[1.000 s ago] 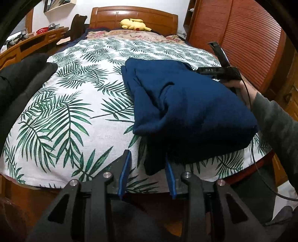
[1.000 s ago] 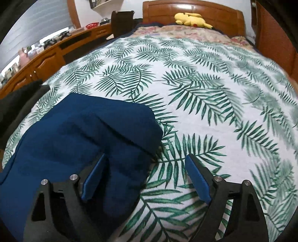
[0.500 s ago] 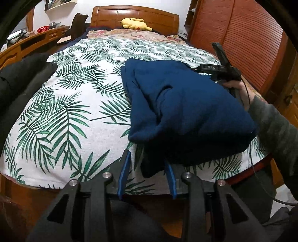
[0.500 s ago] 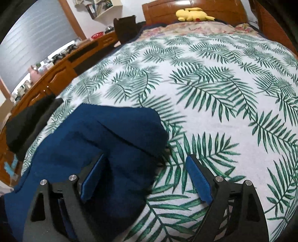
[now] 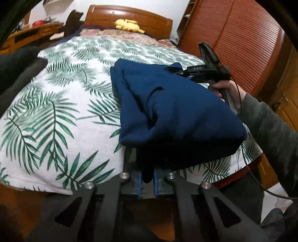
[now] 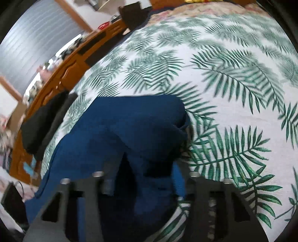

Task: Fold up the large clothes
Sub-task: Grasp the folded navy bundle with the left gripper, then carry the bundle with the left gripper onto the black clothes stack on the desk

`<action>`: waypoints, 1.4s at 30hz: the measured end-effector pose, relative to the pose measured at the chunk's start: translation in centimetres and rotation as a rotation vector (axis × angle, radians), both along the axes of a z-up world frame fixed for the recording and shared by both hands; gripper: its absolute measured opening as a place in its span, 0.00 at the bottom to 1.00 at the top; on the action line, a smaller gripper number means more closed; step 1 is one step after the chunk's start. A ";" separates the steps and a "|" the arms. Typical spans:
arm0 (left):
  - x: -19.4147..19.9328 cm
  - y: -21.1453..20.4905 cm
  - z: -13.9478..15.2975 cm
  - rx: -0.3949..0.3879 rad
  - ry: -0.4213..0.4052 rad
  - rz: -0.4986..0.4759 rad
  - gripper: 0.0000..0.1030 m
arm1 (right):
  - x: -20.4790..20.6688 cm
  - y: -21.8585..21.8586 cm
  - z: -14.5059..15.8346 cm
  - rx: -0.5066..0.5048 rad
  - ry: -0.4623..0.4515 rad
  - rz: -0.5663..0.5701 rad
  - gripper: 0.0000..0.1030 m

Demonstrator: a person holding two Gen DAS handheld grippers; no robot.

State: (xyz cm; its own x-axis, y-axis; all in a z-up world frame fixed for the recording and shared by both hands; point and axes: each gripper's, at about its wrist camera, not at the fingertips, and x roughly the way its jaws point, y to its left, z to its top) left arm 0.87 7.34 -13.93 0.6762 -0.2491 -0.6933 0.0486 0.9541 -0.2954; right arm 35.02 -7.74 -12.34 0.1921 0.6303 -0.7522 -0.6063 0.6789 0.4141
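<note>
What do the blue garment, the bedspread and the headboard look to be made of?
Blue garment: thick, matte knit or fleece, judging by its soft, bulky folds; the exact fibre is unclear.
Bedspread: woven cloth, likely cotton, matte, printed with green palm leaves.
Headboard: reddish-brown wood, glossy varnish with light reflections.

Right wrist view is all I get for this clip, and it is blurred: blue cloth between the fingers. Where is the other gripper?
Observer: The left gripper is at the foot edge of the bed. Its jaws are closing on a dangling flap of the blue garment.
Reviewer: Which part does the right one have?
Observer: Seen from the left wrist, the right gripper has the garment's far right corner between its closing jaws.
Reviewer: Anything beside it?
Observer: A slatted wooden wardrobe stands just past the bed on that side.
</note>
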 end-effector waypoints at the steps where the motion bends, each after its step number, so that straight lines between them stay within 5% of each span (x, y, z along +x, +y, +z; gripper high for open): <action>1: -0.2 0.1 0.4 -0.002 -0.021 0.004 0.05 | -0.5 0.1 0.6 -0.008 -0.025 -0.001 0.22; 8: -0.7 2.3 4.6 0.038 -0.160 0.028 0.05 | -3.9 1.9 7.1 -0.013 -0.237 -0.036 0.13; 14: -1.8 10.3 10.1 0.118 -0.273 0.149 0.04 | -6.0 7.4 12.3 -0.004 -0.347 0.004 0.12; 25: -6.9 29.9 19.4 0.360 -0.336 0.522 0.04 | -8.6 29.0 21.2 0.071 -0.480 0.184 0.13; 31: -8.0 38.4 18.9 0.413 -0.244 0.672 0.05 | -9.6 41.0 21.6 0.033 -0.457 0.232 0.17; 34: -8.3 41.4 16.9 0.377 -0.171 0.705 0.07 | -10.8 44.9 19.8 -0.057 -0.420 0.248 0.37; 42: -11.1 40.3 15.3 0.371 -0.179 0.710 0.16 | -16.4 44.1 16.7 -0.054 -0.461 0.376 0.46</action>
